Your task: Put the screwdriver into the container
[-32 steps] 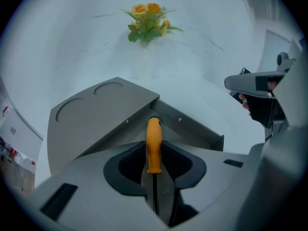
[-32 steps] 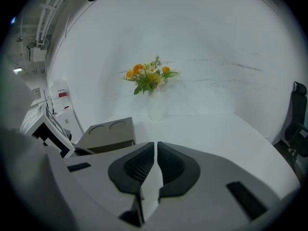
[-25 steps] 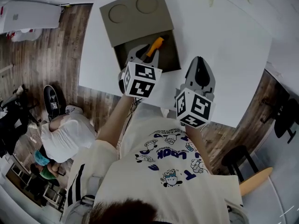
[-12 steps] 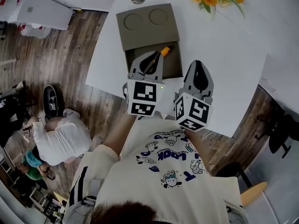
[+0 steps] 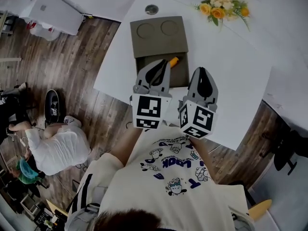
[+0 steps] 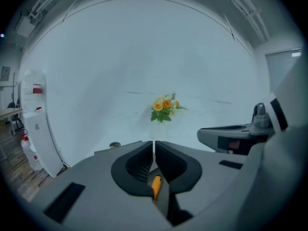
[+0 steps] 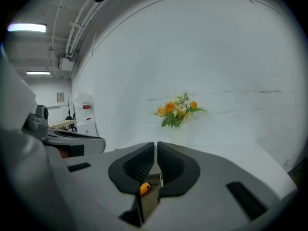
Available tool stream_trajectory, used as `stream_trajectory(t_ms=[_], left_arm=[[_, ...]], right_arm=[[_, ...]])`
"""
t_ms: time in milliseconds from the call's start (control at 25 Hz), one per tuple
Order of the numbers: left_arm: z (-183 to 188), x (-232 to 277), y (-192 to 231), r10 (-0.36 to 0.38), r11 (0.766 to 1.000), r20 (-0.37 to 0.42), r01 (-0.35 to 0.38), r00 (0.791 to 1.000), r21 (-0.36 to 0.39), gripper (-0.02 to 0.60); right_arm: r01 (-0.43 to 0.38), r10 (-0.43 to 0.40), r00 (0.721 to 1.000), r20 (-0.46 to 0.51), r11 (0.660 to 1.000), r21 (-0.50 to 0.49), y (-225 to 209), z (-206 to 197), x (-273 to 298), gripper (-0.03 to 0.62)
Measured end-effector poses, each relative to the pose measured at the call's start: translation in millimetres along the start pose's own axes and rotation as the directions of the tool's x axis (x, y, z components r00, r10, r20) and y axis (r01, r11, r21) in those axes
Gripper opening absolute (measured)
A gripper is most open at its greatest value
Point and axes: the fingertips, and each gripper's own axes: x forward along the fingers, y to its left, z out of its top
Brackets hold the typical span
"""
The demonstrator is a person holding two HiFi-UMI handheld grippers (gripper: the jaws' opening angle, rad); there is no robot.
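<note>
Container point(image 5: 159, 35) on white table point(image 5: 228, 69), wooden floor point(image 5: 91, 57)

Head view: left gripper point(image 5: 160, 65) covers most of the screwdriver point(image 5: 173, 60); only the orange handle end shows. Container point(image 5: 159, 35) near compartment partly covered. Round object point(image 5: 151, 9) at far edge of table point(image 5: 231, 71): too small to identify.

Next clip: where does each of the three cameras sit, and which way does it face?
Head view: on the person's head, looking steeply down at the table, container, left gripper, right gripper, forearms and shirt.
Left gripper view: rides the left gripper, looks along its shut jaws toward the flowers; right gripper at the right edge.
Right gripper view: rides the right gripper, same heading over shut jaws; left gripper at left.
Shared: all show the screwdriver, by its orange handle.
</note>
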Motion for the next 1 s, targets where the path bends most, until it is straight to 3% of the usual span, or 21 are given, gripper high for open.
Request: stream_trajectory(t_ms=[440, 1000], left_arm=[[13, -22, 1, 0.055, 0.998, 0.073, -0.054, 0.996, -0.025, 0.026], [12, -32, 2, 0.067, 0.997, 0.083, -0.065, 0.994, -0.029, 0.026]], right_arm=[[-0.032, 0.033, 0.999, 0.027, 0.999, -0.021, 12, 8, -9, 0.04], [-0.048, 0.05, 0.998, 0.047, 0.998, -0.032, 22, 11, -16, 0.04]])
